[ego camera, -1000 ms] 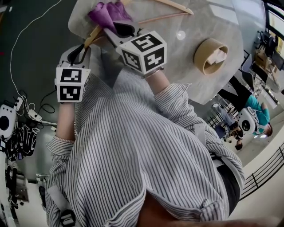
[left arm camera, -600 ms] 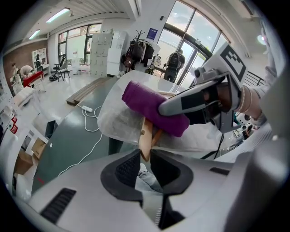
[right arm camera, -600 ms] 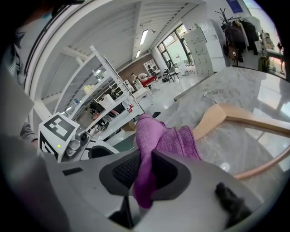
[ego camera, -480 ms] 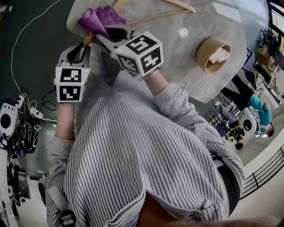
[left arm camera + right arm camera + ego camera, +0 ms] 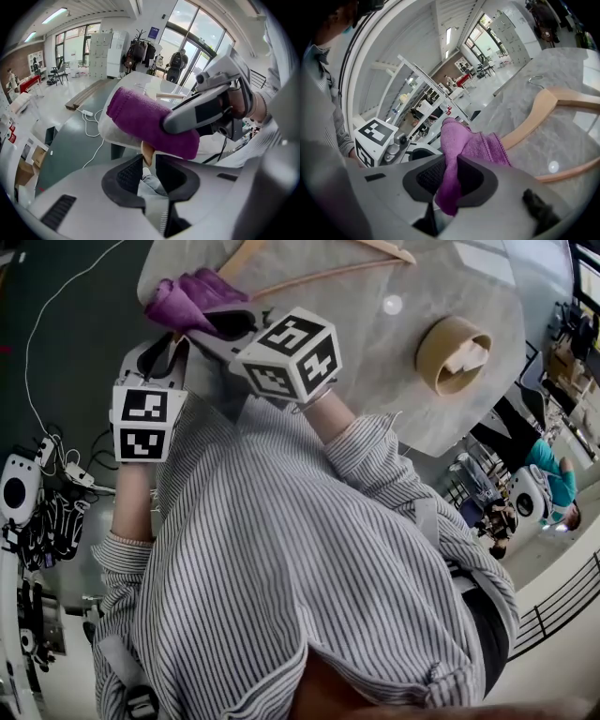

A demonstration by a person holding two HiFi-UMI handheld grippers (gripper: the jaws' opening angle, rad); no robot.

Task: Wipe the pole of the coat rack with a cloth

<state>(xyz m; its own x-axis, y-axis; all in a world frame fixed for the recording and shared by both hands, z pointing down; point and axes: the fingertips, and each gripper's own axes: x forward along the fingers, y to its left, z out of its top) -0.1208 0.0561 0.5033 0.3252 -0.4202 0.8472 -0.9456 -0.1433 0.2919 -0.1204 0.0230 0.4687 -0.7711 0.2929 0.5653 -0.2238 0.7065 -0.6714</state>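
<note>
Purple cloth (image 5: 183, 304) hangs bunched in our right gripper (image 5: 222, 322), whose jaws are pressed together on a fold of it, the rest spilling forward past the tips. It sits at the near left edge of the bench (image 5: 459, 277), over the near end of a wooden hanger (image 5: 319, 276) that lies flat on the top. Our left gripper (image 5: 167, 352) comes in from below that edge, and its jaws are closed to a narrow gap on the hanger's pale wooden tip, directly under the cloth.

The bench top is light grey marble with rounded corners. Well to the right on it stands a tan ring-shaped roll (image 5: 450, 352) with something white inside. Beyond the bench edge the floor is dark, and a white cable (image 5: 42, 329) trails across it. The left gripper view shows a bright hall with tall windows, white lockers (image 5: 110, 54) and, far off, a coat rack (image 5: 140, 47) hung with dark bags. A person in a teal top (image 5: 542, 465) is at the right edge of the head view.

Both our striped sleeves reach forward. The left forearm runs straight up to the bench edge, while the right gripper angles across to the left, so its tips sit just above the left one's.
</note>
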